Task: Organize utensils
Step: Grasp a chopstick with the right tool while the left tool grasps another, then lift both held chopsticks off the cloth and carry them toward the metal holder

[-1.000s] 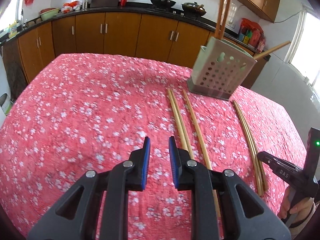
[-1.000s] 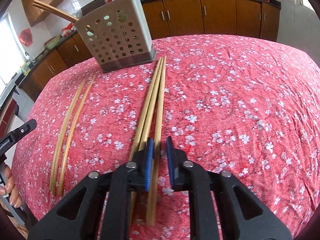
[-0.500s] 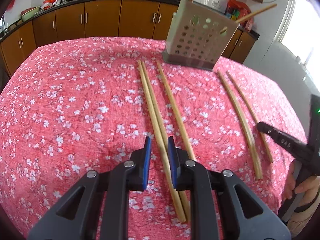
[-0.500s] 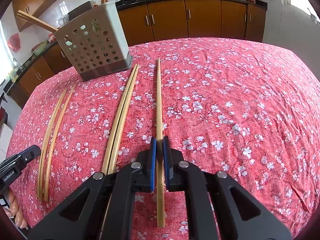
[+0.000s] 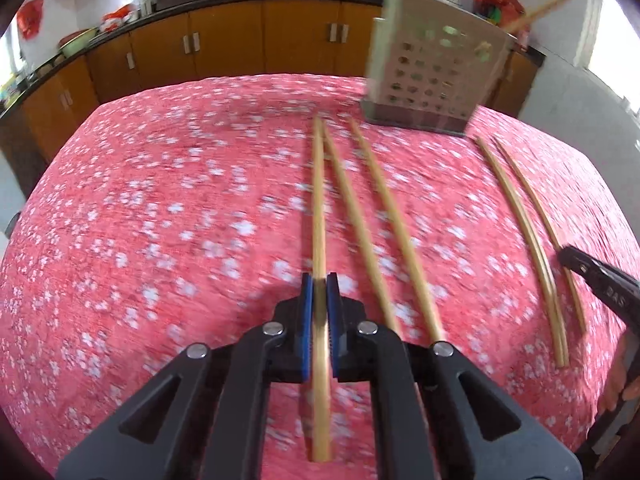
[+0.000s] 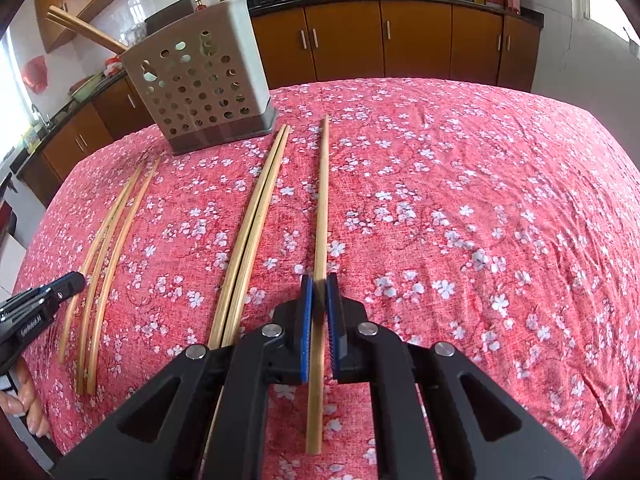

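Note:
My left gripper [image 5: 319,280] is shut on a long wooden chopstick [image 5: 318,200] near its thick end. Two more chopsticks [image 5: 376,216] lie beside it on the red floral cloth. My right gripper [image 6: 319,282] is shut on another chopstick [image 6: 322,192], apart from a close pair [image 6: 256,220] to its left. A perforated grey utensil holder [image 5: 436,68] stands at the back with chopsticks sticking out; it also shows in the right wrist view [image 6: 200,92]. Thin curved sticks [image 6: 108,248] lie at the left of that view.
The table under the red floral cloth [image 6: 480,220] drops off at its edges. Brown kitchen cabinets [image 5: 224,44] and a counter with pans stand behind. The other gripper's tip shows at the right edge of the left wrist view [image 5: 592,280].
My left gripper moved onto a chopstick and closed on it, parting it from its neighbour. My right gripper stays closed on its chopstick, which it drew away from the pair.

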### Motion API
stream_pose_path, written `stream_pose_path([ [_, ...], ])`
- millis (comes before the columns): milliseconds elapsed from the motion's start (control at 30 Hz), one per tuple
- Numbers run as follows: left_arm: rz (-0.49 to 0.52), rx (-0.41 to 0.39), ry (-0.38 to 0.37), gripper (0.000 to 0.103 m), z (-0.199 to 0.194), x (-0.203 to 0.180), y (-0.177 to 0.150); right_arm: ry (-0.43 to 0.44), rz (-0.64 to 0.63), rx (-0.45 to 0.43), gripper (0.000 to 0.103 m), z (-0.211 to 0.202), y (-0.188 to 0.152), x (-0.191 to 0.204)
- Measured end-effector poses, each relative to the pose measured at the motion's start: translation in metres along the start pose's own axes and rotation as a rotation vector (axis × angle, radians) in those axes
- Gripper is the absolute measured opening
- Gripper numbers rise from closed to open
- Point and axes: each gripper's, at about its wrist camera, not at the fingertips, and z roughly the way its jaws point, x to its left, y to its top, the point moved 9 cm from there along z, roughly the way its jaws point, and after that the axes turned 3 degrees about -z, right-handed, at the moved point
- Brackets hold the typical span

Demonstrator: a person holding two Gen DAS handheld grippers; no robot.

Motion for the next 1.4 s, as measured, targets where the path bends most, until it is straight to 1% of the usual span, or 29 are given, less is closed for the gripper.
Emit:
stream_pose_path([
  [100, -0.045, -0.004, 0.05, 0.008, 0.005, 0.028, 0.011, -0.029, 0.019, -0.004, 0.008, 0.003, 0.005, -0.012],
  [167, -0.066, -0.008, 0.07, 0.008, 0.006, 0.045, 0.017, -0.054, 0.028, -0.01, 0.008, 0.004, 0.009, -0.022],
  [300, -0.092, -0.026, 0.074, 0.009, 0.009, 0.067, 0.023, -0.096, 0.029, -0.026, 0.008, 0.007, 0.014, -0.038],
  [400, -0.084, -0.054, 0.07, 0.01, 0.008, 0.068, 0.021, -0.098, 0.029, -0.035, 0.008, 0.007, 0.013, -0.04],
  [533, -0.08, -0.055, 0.07, 0.011, 0.004, 0.067, 0.019, -0.09, 0.036, -0.035, 0.008, 0.007, 0.013, -0.042],
  [767, -0.104, -0.055, 0.043, 0.011, 0.004, 0.067, 0.019, -0.088, 0.039, -0.036, 0.008, 0.005, 0.011, -0.043],
  [900, -0.101, -0.054, 0.049, 0.011, 0.003, 0.068, 0.019, -0.097, 0.034, -0.035, 0.008, 0.005, 0.01, -0.039],
  [1400, -0.091, -0.051, 0.062, 0.012, 0.005, 0.065, 0.019, -0.089, 0.04, -0.035, 0.009, 0.005, 0.01, -0.039],
])
